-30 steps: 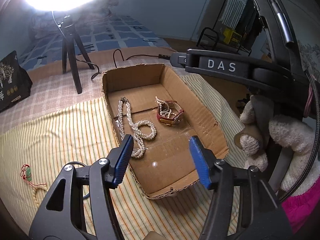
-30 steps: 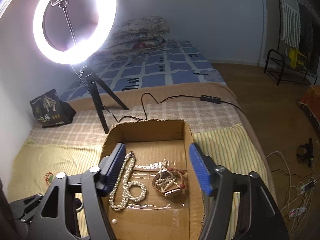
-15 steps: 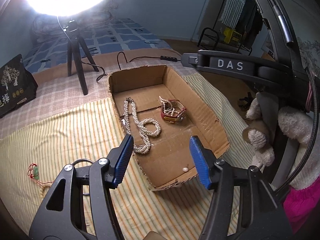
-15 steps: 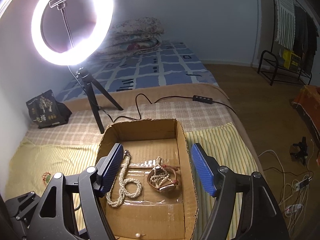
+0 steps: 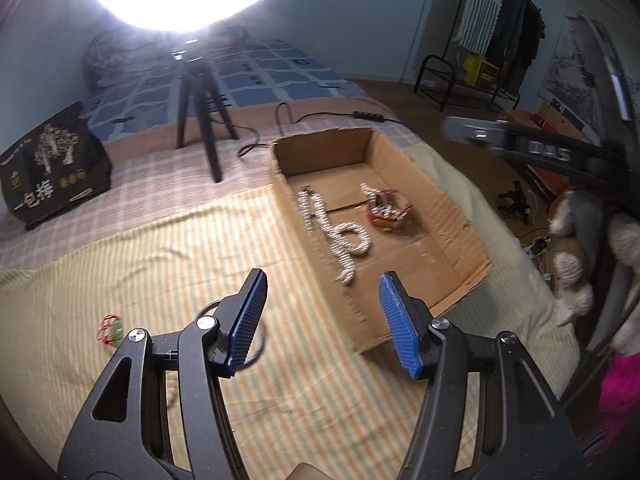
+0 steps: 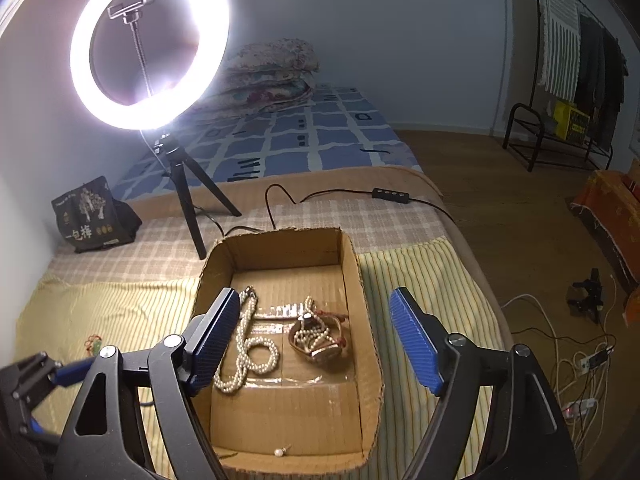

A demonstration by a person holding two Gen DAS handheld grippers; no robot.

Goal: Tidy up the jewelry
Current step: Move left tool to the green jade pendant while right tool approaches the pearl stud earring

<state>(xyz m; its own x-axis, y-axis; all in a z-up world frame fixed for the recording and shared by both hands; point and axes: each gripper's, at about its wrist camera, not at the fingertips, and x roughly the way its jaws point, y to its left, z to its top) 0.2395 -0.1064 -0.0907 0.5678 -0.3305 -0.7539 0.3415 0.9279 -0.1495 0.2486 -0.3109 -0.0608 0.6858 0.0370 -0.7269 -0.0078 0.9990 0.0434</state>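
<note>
A shallow cardboard box (image 6: pixel 362 280) is set on a striped yellow cloth (image 6: pixel 420 276) over a bed. Inside it a long pearl necklace (image 6: pixel 256 354) is laid in loops on the left part of the floor, and a watch or bangle with a short pearl strand piled on it (image 6: pixel 318 338) sits just to its right; which of the two it is cannot be told. A single small pearl piece (image 6: pixel 280 451) is seen near the box's near wall in the right wrist view; from the left wrist that spot is hidden behind the near wall.

The right gripper (image 6: pixel 312 340) is held over the box with nothing between its blue pads, and its jaws are opening. Part of the necklace is covered by its left finger. The left gripper (image 5: pixel 322 316) is held over the cloth beside the box's near corner, jaws parted to a middling width and empty.

The left wrist view is motion-blurred, so the pearls are smeared. A small green charm on red cord (image 5: pixel 112 330) lies on the cloth well left of the box, fine detail unreadable. A dark thin loop (image 5: pixel 224 316) is mostly hidden behind the left finger. The ring light (image 6: pixel 150 46) glare washes out the upper left; in the left view it is cut off at the top.
</note>
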